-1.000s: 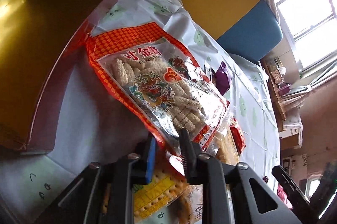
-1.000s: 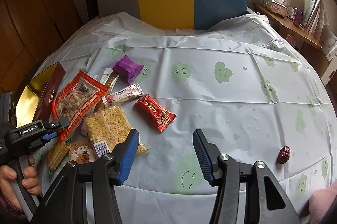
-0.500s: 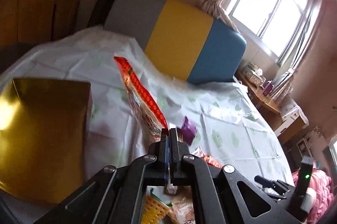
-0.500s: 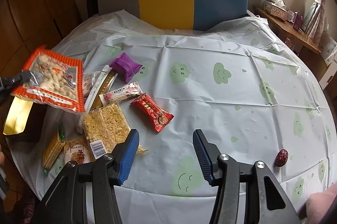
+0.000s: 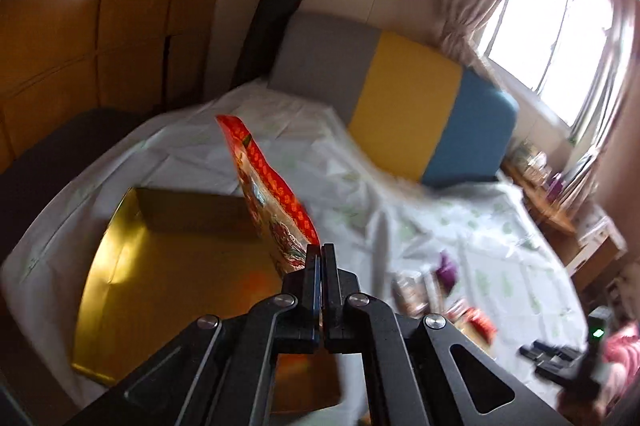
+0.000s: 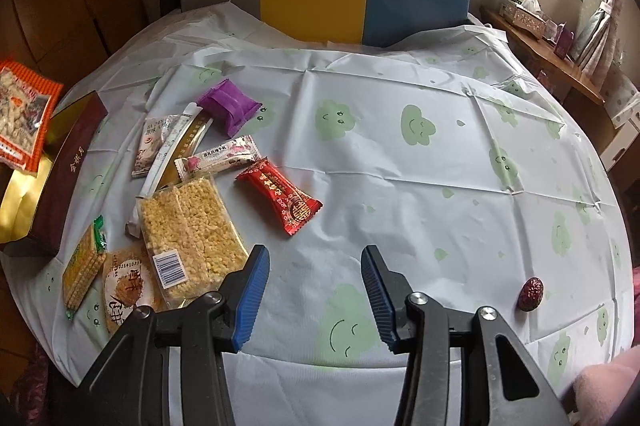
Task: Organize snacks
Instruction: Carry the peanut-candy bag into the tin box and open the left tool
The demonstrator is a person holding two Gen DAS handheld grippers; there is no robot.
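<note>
Gold box (image 5: pixel 168 266): lower left of my left view, open, gold lining showing.
Orange snack bag (image 5: pixel 272 201): centre of that view, hanging edge-on above the box; in my right view it sits at the far left edge.
Left gripper (image 5: pixel 321 258): my jaws are pressed together on the bag's bottom corner.
Risk, left: a thin corner pinch; a swing or snag on the box wall could tug the bag free, I judge.
Loose snacks (image 6: pixel 188 226): left half of my right view, on the tablecloth (image 6: pixel 400 161).
Right gripper (image 6: pixel 316 290): bottom centre, jaws apart and just narrowing, nothing between them.
Red date (image 6: pixel 531 293): lower right, near the table edge; a nudge might roll it off.
</note>
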